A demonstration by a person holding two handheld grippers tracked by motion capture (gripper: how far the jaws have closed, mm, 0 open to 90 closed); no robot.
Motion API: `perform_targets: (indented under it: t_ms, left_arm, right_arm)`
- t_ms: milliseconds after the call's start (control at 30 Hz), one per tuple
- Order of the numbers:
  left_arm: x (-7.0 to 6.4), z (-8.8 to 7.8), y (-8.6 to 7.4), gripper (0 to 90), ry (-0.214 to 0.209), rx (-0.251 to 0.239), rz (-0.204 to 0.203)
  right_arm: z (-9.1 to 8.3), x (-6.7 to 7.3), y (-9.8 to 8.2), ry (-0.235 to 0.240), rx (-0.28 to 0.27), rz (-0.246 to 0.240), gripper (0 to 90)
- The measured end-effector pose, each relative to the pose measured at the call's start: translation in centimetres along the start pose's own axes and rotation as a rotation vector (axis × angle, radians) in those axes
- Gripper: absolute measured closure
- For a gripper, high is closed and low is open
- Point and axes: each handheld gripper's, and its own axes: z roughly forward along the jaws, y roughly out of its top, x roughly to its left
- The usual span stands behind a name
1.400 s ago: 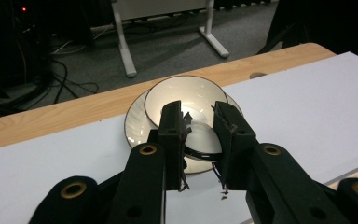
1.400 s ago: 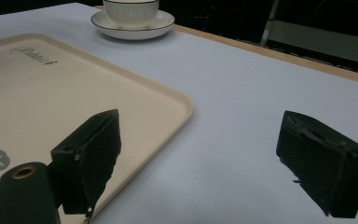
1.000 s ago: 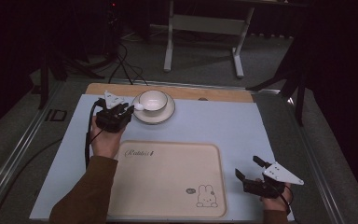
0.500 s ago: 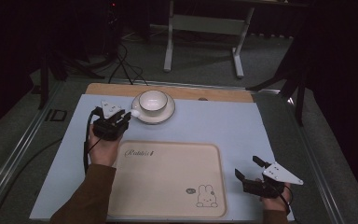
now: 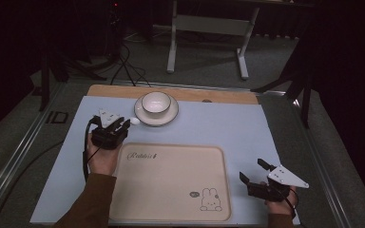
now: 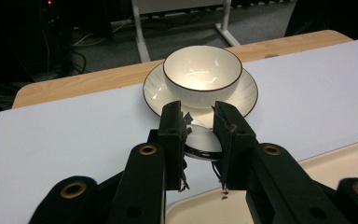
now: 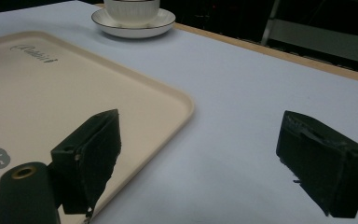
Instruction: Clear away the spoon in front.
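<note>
High view: I see my left gripper at about 10 o'clock of the cream tray, its tips reaching toward a small white object that lies just at the 8 o'clock edge of the saucer. A white bowl stands upright on that saucer, at the far middle of the pale blue mat.

Left gripper view: I find the left gripper with its jaws clenched on the white object, a small rounded white piece with a dark rim (I cannot tell exactly what it is). It sits between the pads, low over the mat and just in front of the saucer at 6 o'clock; the bowl rises behind it at 12 o'clock.

Right gripper view: my right gripper has its jaws released, wide apart, with bare mat between them. In the high view it rests at about 4 o'clock of the tray, just beside the tray's right edge (well apart from the saucer). The tray lies at 9 o'clock of these jaws, and the saucer shows far off at 11 o'clock.
</note>
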Motion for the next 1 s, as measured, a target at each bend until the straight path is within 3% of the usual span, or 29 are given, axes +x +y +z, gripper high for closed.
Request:
perform_targets:
  t_ms: [1000]
  left_arm:
    - [-0.6,-1.3,-2.7,74.0,0.029,-0.007,-0.044]
  right_arm:
    - [-0.2,0.0,0.0,-0.004,-0.001,-0.001,13.4]
